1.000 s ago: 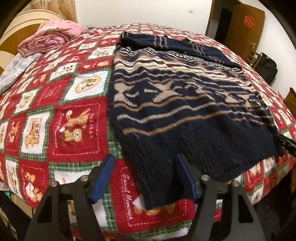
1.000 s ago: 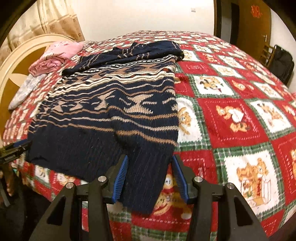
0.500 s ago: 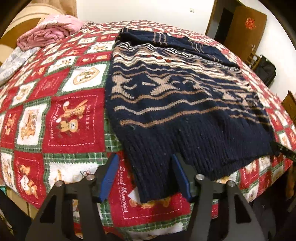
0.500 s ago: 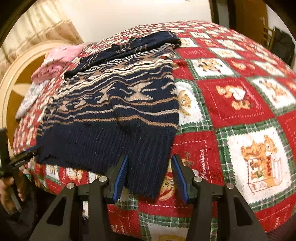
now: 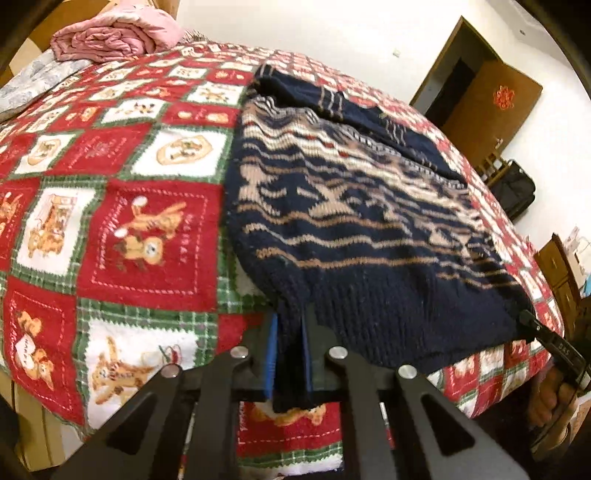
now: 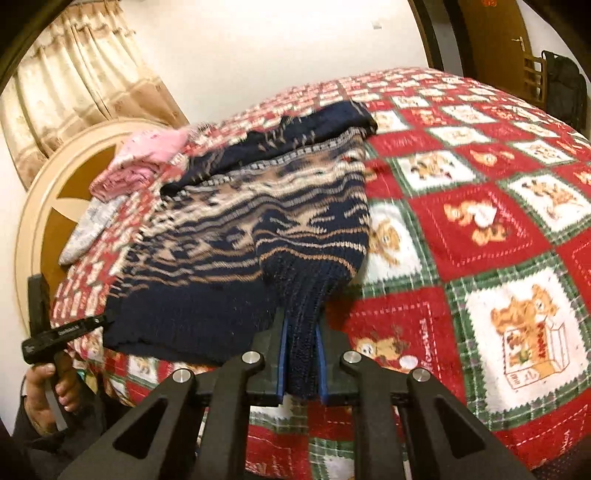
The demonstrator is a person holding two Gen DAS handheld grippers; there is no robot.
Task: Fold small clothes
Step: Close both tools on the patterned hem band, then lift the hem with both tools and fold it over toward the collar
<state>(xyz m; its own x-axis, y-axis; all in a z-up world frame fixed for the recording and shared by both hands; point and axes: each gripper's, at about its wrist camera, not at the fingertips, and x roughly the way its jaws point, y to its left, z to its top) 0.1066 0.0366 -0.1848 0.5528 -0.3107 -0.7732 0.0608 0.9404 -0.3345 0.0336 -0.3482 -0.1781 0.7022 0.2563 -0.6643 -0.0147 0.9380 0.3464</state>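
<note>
A navy knitted sweater (image 5: 354, 229) with tan and cream patterns lies spread on the bed; it also shows in the right wrist view (image 6: 258, 236). My left gripper (image 5: 290, 354) is shut on the sweater's ribbed bottom hem at its left corner, and the cloth is bunched and lifted off the blanket. My right gripper (image 6: 301, 354) is shut on the hem at the right corner, likewise raised. Each gripper shows at the edge of the other's view, the right gripper (image 5: 546, 339) and the left gripper (image 6: 62, 332).
The bed carries a red, green and white teddy-bear patchwork blanket (image 6: 480, 229). A pink folded quilt (image 5: 110, 35) and a grey cloth (image 5: 29, 81) lie by the headboard (image 6: 48, 206). A brown door (image 5: 491, 107) and a black bag (image 5: 515, 192) stand beyond the bed.
Both grippers have closed from open onto the sweater's bottom hem corners and have begun to lift it, so the hem bunches and rises off the blanket.
</note>
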